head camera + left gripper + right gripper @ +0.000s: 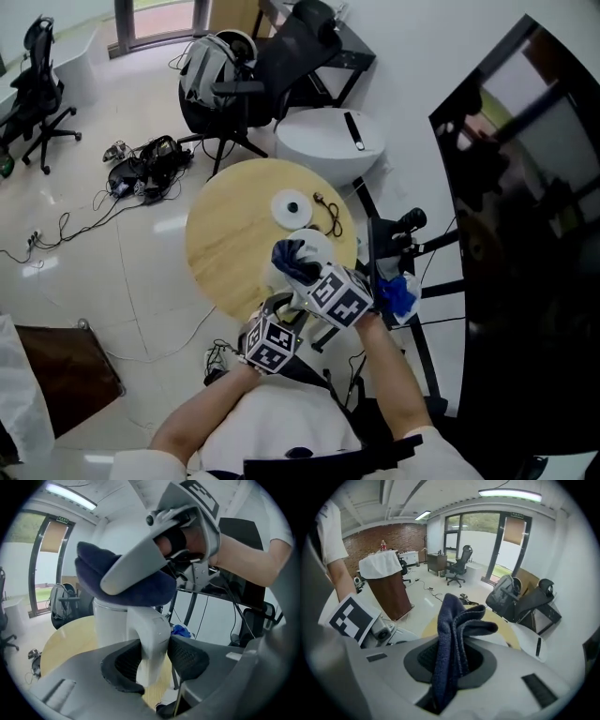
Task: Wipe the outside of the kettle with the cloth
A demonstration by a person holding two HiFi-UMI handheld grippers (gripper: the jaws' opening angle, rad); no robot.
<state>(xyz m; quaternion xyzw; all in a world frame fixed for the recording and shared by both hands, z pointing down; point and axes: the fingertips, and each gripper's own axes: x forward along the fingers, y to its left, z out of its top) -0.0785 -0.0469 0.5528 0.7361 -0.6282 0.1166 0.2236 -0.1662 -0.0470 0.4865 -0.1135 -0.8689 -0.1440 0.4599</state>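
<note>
The white kettle (317, 246) stands at the near right edge of the round wooden table (230, 234). My left gripper (286, 307) comes in from below, and its jaws are shut on the kettle's white handle (150, 641), with both black pads against it. The dark blue cloth (295, 261) is pinched in my right gripper (307, 277), which is shut on it. In the left gripper view the cloth (117, 585) lies bunched on the upper part of the kettle body (110, 618). In the right gripper view the folded cloth (452, 634) sticks up from between the jaws.
A white round kettle base (292, 206) and a black cord (328, 216) lie farther back on the table. Beyond are a white side table (330, 141) and office chairs (234, 84). A blue item (396, 292) sits on a black stand at the right, beside a large dark panel (525, 234).
</note>
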